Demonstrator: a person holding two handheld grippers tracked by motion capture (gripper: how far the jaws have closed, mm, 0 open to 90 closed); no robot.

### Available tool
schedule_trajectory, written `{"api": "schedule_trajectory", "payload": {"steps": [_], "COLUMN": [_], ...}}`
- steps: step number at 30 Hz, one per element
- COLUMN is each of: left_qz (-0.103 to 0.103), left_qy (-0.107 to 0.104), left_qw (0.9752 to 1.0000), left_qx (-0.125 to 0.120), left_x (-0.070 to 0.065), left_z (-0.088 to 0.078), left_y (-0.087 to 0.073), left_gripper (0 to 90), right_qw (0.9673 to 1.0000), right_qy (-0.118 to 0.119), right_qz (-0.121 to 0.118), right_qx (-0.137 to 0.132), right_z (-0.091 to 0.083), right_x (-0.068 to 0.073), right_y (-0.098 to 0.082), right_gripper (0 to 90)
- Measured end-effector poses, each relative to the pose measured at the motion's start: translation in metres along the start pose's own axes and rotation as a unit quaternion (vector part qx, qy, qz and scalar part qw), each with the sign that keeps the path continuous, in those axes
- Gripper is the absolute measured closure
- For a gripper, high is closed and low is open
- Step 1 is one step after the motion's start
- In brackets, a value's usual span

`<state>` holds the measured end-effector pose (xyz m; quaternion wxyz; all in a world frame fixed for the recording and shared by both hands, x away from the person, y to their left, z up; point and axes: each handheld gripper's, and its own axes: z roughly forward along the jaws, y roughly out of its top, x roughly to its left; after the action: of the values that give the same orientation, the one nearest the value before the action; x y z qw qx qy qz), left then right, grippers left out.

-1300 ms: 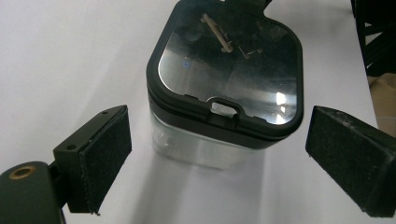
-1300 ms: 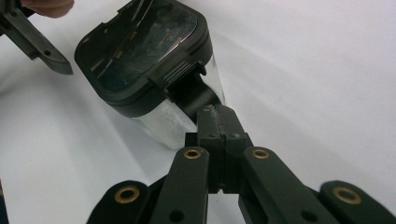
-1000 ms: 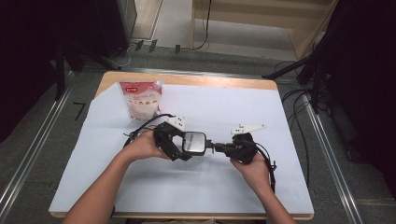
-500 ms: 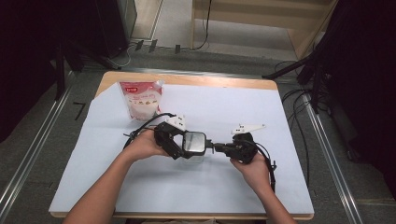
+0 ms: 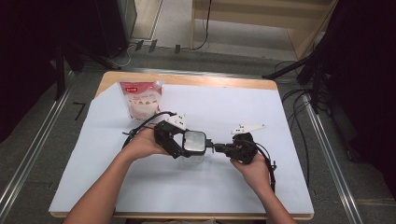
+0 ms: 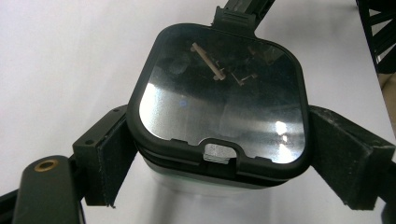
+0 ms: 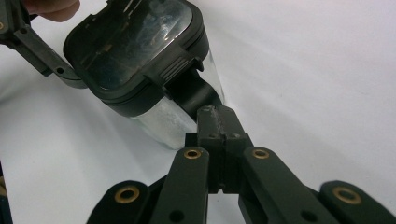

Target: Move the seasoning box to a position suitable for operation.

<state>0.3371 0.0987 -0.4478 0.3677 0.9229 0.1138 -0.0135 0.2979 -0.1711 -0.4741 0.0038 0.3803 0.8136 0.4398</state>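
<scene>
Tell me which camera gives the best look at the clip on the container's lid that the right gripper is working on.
The right gripper view: the ribbed lid clip sits close, just beyond the shut right gripper. The left gripper view shows it small at the container's far edge; the high view shows no detail of it.

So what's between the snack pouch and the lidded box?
High view: the left gripper and its trailing cable lie between snack pouch and lidded box, over the white sheet.

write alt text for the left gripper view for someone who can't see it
A clear container with a black-rimmed see-through lid sits clamped at its sides between the two padded black jaws of the left gripper, seen from above on a white table cover. A black latch tab sticks out at the lid's far edge.
</scene>
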Motion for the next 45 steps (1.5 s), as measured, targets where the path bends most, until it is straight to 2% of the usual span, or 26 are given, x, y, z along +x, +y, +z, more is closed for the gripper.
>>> {"api": "schedule_trajectory", "payload": {"steps": [6, 7, 16, 21, 26, 27, 28, 34, 36, 39, 45], "left_qz": [0.001, 0.002, 0.006, 0.008, 0.007, -0.007, -0.015, -0.02, -0.021, -0.018, -0.039], "left_qy": [-0.003, 0.003, 0.012, 0.014, 0.022, 0.008, 0.005, 0.019, 0.023, 0.022, 0.023], "left_qw": [1.0, 1.0, 0.9999, 0.9999, 0.9997, 0.9998, 0.9997, 0.9996, 0.9995, 0.9996, 0.9989], "left_qx": [-0.001, -0.004, -0.006, 0.002, -0.004, -0.019, -0.021, -0.009, -0.004, -0.004, -0.013], "left_x": [-0.001, -0.002, -0.006, -0.007, -0.01, -0.009, -0.008, -0.012, -0.014, -0.014, -0.014], "left_z": [-0.002, -0.003, -0.006, -0.007, -0.009, -0.011, -0.013, -0.014, -0.015, -0.016, -0.014], "left_y": [0.003, 0.003, 0.009, 0.011, 0.014, 0.016, 0.017, 0.021, 0.025, 0.027, 0.033], "left_gripper": [15.4, 15.4, 16.3, 16.3, 16.7, 18.4, 18.6, 19.0, 19.1, 19.0, 19.1], "right_qw": [1.0, 1.0, 0.9999, 1.0, 1.0, 1.0, 1.0, 0.9999, 1.0, 0.9999, 0.9999], "right_qy": [0.003, 0.002, 0.002, 0.006, 0.002, 0.001, 0.0, -0.001, 0.0, -0.001, -0.002], "right_qz": [-0.003, -0.002, -0.006, -0.004, -0.003, -0.001, -0.003, -0.011, -0.006, -0.008, -0.006], "right_qx": [0.004, 0.005, 0.01, 0.001, 0.004, 0.004, 0.004, 0.002, 0.004, 0.008, 0.008], "right_z": [0.002, 0.002, 0.004, 0.003, 0.008, 0.008, 0.008, 0.013, 0.013, 0.013, 0.014], "right_x": [0.001, 0.001, 0.002, 0.001, -0.004, -0.005, -0.006, -0.008, -0.008, -0.008, -0.009], "right_y": [0.0, 0.0, 0.0, 0.001, 0.003, 0.003, 0.004, 0.011, 0.011, 0.011, 0.01], "right_gripper": [90.0, 90.0, 90.0, 90.0, 90.0, 90.0, 90.0, 90.0, 90.0, 90.0, 90.0]}}
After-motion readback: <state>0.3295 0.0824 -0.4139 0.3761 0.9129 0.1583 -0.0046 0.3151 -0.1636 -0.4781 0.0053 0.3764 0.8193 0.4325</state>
